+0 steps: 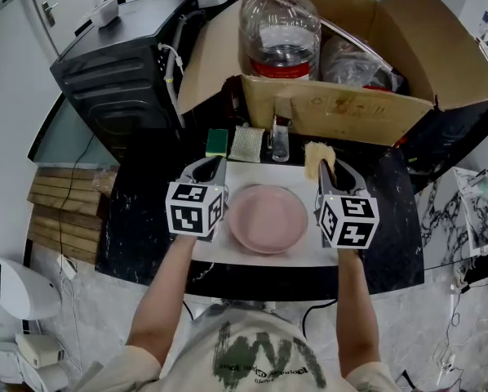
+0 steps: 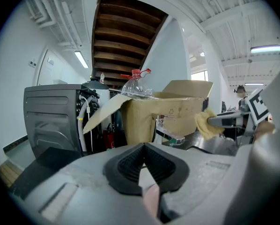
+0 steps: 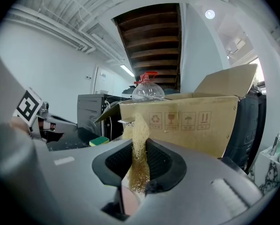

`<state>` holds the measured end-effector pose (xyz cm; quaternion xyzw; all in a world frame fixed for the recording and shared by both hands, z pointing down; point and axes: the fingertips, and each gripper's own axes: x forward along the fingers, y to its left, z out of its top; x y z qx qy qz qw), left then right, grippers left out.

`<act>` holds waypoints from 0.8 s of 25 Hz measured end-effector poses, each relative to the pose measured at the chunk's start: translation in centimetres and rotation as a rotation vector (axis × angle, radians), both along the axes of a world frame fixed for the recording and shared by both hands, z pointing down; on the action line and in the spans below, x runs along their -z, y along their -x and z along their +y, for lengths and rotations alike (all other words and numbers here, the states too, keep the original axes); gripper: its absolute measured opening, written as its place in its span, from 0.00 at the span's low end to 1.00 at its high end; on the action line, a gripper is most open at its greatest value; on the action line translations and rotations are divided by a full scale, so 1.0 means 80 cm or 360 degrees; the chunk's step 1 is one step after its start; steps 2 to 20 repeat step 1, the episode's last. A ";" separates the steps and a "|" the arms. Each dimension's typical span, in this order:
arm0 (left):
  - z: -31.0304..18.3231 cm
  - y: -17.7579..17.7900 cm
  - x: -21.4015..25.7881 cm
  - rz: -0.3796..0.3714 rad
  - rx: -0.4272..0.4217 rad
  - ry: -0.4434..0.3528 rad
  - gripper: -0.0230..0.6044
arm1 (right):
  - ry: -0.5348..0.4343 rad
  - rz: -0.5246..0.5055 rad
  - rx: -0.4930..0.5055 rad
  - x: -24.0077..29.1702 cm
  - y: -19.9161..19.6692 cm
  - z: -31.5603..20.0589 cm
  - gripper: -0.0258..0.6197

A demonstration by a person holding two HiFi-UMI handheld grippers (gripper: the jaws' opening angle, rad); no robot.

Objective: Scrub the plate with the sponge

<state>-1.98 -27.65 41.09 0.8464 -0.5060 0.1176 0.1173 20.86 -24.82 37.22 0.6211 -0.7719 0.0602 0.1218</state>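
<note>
A pink plate [image 1: 268,217] lies on a white mat [image 1: 305,256] on the black counter. My left gripper [image 1: 212,165] is just left of the plate, jaws shut with nothing between them [image 2: 143,148]; a sliver of the plate [image 2: 151,199] shows below them. My right gripper [image 1: 326,170] is at the plate's right rim, shut on a yellowish fibrous sponge [image 1: 315,157] that sticks up past the pads [image 3: 139,142]. The sponge [image 2: 204,123] hangs clear of the plate's surface.
A green-and-yellow sponge [image 1: 217,142], a grey scrub pad [image 1: 247,144] and a small glass [image 1: 280,143] stand behind the mat. Behind them is an open cardboard box [image 1: 342,109] with a large water bottle [image 1: 278,31]. A black machine [image 1: 126,64] stands at the back left.
</note>
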 end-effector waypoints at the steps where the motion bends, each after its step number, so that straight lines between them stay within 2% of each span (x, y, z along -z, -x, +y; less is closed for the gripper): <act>1: -0.001 0.000 0.000 0.0000 0.0000 0.0001 0.04 | 0.0002 -0.0001 -0.0001 0.000 -0.001 0.000 0.14; 20: -0.001 0.000 0.000 0.0000 0.0000 0.0001 0.04 | 0.0002 -0.0001 -0.0001 0.000 -0.001 0.000 0.14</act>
